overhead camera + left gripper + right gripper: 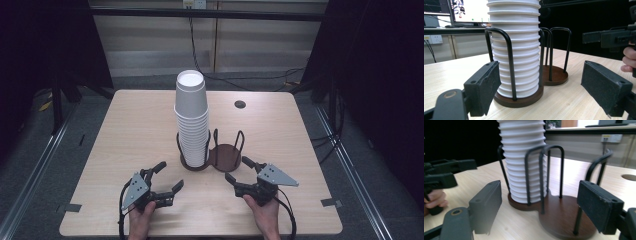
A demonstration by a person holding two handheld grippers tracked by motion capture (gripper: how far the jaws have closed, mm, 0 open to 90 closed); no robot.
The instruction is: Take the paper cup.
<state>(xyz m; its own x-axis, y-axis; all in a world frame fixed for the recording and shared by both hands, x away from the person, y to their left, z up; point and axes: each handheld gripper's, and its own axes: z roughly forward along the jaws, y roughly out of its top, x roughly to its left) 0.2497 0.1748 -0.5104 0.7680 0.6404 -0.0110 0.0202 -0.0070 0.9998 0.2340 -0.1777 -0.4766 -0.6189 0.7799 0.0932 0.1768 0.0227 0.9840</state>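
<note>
Nearest the person's edge of the table [125, 130], both grippers sit just short of the two-bay cup holder [210, 159], which serves as the landmark here. The left gripper [167, 180] lies in front of and to the left of the holder, its jaws spread wide with nothing between them; in the left gripper view its pads [482, 86] frame the base of the cup stack [515, 50], close to it but apart. The right gripper [239, 170] lies in front of and to the right of the holder, equally wide open and empty, its jaws pointed at the vacant bay [564, 215]. Within the holder, the stack of white foam cups [191, 120] stands upright in the left bay, ringed by black wire hoops [509, 62] and rising well above them; the right bay's brown disc is bare. Beyond the holder, a round cable port [240, 104] sits in the tabletop. The work looks like moving cups from the stack, and it has probably not begun. To do it well, grip above the hoops, on the upper cups rather than the ribbed lower part; squeeze lightly, since foam dents; lift straight up to avoid tipping the stack, perhaps steadying the holder with the other gripper.
</note>
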